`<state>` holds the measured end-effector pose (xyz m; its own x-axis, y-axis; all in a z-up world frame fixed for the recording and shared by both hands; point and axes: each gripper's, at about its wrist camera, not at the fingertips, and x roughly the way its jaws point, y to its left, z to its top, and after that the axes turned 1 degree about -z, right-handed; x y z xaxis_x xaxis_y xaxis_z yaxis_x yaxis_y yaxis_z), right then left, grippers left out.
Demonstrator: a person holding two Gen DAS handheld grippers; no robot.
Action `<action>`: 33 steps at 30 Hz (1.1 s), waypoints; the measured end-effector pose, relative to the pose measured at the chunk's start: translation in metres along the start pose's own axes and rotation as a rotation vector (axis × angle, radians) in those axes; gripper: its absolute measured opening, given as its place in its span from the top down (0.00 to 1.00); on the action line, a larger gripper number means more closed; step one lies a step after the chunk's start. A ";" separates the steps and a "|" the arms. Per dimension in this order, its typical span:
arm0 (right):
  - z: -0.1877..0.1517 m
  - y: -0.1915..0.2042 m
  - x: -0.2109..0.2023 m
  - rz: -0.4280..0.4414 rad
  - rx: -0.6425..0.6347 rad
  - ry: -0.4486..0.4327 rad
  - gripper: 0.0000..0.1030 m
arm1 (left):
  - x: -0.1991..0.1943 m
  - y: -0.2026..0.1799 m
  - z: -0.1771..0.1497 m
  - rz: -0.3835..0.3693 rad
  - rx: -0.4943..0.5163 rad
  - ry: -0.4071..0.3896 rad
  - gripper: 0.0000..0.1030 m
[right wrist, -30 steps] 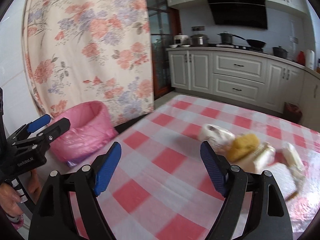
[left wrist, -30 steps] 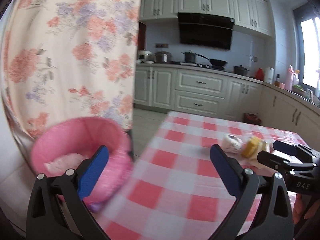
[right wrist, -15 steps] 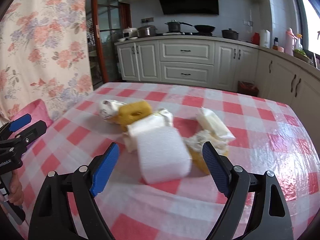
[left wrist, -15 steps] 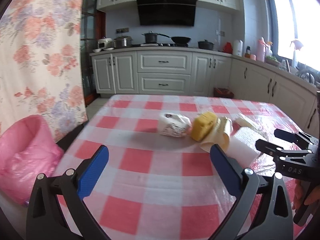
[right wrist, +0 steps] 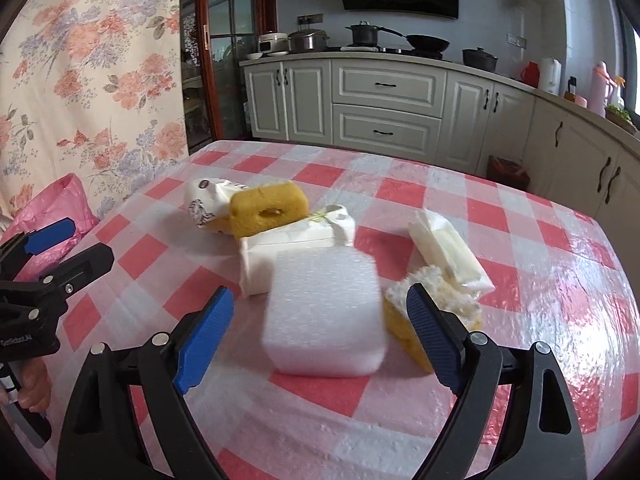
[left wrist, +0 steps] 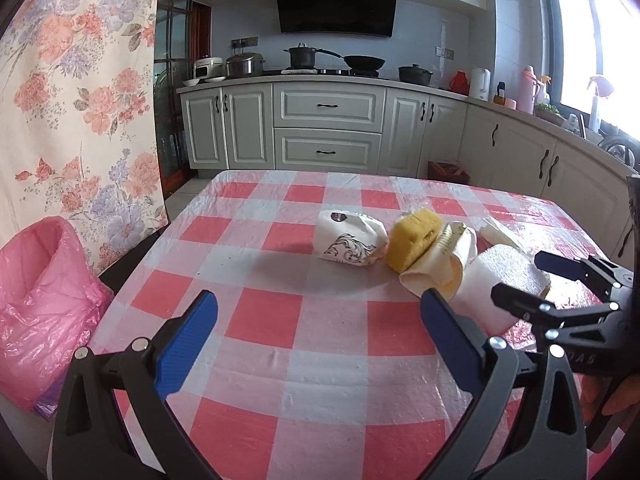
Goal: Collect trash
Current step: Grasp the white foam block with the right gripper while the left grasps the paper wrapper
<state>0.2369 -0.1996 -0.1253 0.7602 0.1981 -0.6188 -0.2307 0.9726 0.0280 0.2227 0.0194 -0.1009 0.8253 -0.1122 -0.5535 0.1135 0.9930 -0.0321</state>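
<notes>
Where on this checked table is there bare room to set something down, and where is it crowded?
Bare cloth: the near-left stretch of the table between the left gripper and the printed white packet, and the far edge towards the cabinets. Crowded: the right-centre heap, with yellow sponge, white foam block and tissue packs.

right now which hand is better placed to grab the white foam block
Right. The right gripper is open with the white foam block directly between its fingers, while the left gripper faces bare tablecloth, off to the side.
</notes>
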 end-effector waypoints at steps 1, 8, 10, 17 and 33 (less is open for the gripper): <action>0.001 0.002 0.001 0.000 -0.009 0.003 0.20 | 0.001 0.000 0.000 0.000 0.000 0.003 0.05; -0.003 -0.004 0.009 -0.010 -0.009 0.033 0.43 | 0.009 -0.018 0.001 -0.023 0.048 0.024 0.05; -0.005 -0.011 -0.001 0.008 0.013 0.009 0.43 | 0.015 -0.029 0.002 -0.041 0.074 0.037 0.05; -0.012 -0.042 -0.049 -0.001 0.076 -0.108 0.44 | 0.040 -0.082 0.012 -0.113 0.155 0.059 0.17; -0.020 -0.070 -0.067 -0.002 0.159 -0.153 0.43 | 0.099 -0.130 0.010 -0.172 0.226 0.203 0.88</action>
<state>0.1898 -0.2833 -0.1013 0.8465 0.2003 -0.4932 -0.1393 0.9776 0.1580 0.2949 -0.1212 -0.1432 0.6592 -0.2448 -0.7110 0.3794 0.9246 0.0334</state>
